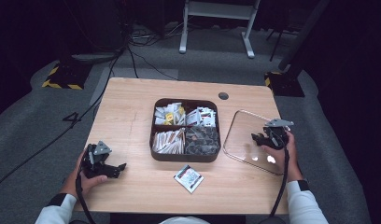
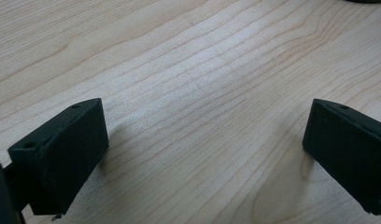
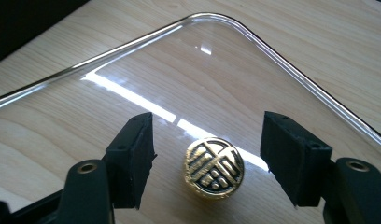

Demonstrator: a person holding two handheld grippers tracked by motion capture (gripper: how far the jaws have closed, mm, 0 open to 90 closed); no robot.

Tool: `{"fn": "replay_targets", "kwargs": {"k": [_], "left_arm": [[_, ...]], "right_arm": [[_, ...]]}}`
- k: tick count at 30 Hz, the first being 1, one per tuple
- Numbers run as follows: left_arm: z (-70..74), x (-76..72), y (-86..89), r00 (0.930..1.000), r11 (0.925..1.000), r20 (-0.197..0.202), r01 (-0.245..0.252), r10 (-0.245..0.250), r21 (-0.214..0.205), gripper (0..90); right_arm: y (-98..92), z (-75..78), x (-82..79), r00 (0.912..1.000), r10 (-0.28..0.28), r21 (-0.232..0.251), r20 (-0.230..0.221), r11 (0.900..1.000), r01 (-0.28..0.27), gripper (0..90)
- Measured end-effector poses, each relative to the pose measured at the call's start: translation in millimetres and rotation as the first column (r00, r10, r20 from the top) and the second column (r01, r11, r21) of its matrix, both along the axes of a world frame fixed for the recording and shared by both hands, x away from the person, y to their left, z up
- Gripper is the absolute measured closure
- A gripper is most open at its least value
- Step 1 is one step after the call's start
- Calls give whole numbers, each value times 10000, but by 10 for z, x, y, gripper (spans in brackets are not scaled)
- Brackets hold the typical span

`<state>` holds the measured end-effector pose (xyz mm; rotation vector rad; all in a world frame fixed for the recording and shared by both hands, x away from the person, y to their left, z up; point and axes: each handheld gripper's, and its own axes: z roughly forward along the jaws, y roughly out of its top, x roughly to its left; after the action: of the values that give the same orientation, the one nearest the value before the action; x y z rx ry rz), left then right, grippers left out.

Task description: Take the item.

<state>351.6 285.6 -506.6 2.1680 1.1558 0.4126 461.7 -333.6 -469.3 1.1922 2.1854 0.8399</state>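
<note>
With your right gripper (image 3: 207,163) open astride the lid's (image 3: 188,84) knob (image 3: 214,167), an off-centre squeeze may let it slip.

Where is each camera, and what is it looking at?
High view: above the person's side, looking forward and down at the wooden table; both forearms and hand-held grippers show.
Left gripper view: on the left hand-held gripper, facing bare wood between its open jaws.
Right gripper view: on the right hand-held gripper, facing the gold knob of the clear lid, also in the high view.
</note>
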Motion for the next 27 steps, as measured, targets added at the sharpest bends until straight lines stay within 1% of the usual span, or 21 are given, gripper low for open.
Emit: {"fn": "replay_targets", "kwargs": {"k": [3,7,11,12,14,17,18,20,23,27], "left_arm": [[0,0,0,10000,10000,-2,-3,3,9,4],[0,1,0,10000,10000,0,-1,1,10,4],[1,1,0,10000,10000,0,-2,2,11,4],[1,1,0,10000,10000,0,-1,1,14,4],[1,1,0,10000,10000,-2,1,-1,15,4],[1,1,0,10000,10000,-1,-1,1,15,4],[0,1,-1,10000,10000,-2,-1,1,11,4],[1,1,0,10000,10000,1,0,0,15,4],[1,1,0,10000,10000,0,2,-2,16,4],[1,1,0,10000,10000,1,1,-1,17,4]], "right_arm": [[-60,-31,22,9999,-162,183,-50,9997,163,351],[-109,-91,54,9992,-314,475,-256,9983,326,340],[-157,-148,85,9979,-457,593,-455,9971,484,342],[-170,-158,91,9977,-471,644,-495,9967,502,339],[-190,-176,100,9973,-441,940,-587,9943,495,350],[-200,-202,109,9966,-373,1121,-735,9927,454,381],[-196,-207,109,9964,-324,1135,-782,9927,412,394],[-184,-216,111,9962,-288,1008,-816,9942,370,403],[-174,-216,109,9964,-246,1082,-812,9936,334,427],[-160,-217,102,9966,-271,994,-783,9944,349,464]]}}
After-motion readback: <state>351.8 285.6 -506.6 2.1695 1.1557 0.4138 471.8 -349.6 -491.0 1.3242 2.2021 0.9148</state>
